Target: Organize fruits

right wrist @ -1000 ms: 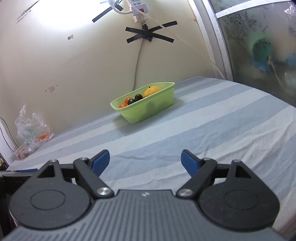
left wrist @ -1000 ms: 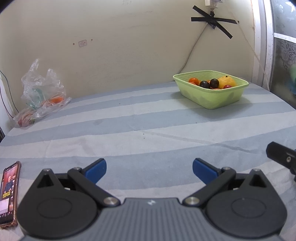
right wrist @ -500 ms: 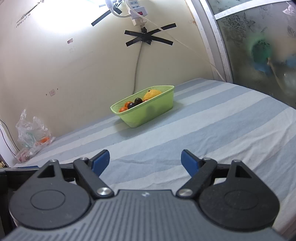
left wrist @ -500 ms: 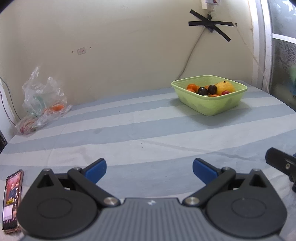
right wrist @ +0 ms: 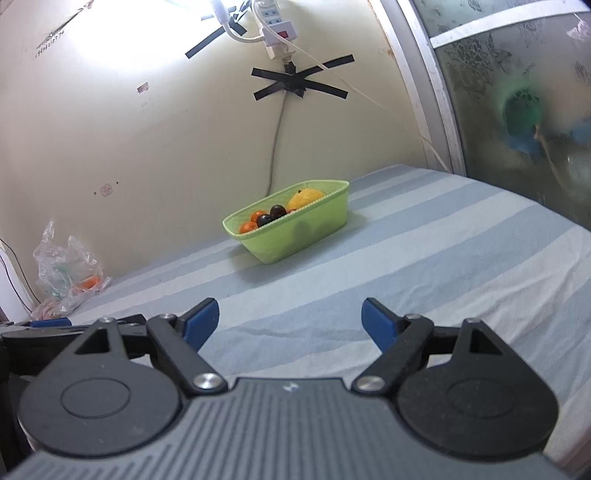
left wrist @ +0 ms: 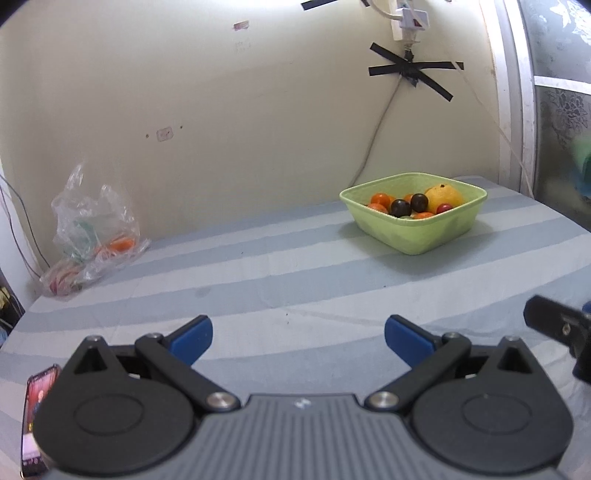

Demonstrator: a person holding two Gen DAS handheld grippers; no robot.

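Light green plastic basket point(left wrist: 417, 229) is parked far right on the striped bench point(left wrist: 258, 266), near the wall, already loaded with fruits point(left wrist: 413, 205). Left tongs point(left wrist: 297, 338) and right tongs point(right wrist: 290, 319) are both spread wide, nothing held. Looks like the tail end or a reset; any next move would need a reach forward. Basket's long axis is angled, one corner pointed at the left camera.

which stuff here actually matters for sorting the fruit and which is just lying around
Part of the job:
- green basket
- fruit in it: yellow fruit, dark round fruits, small orange fruits
- left gripper and right gripper, both open and holding nothing

Just lying about:
- plastic bag by the wall
- phone
- power strip
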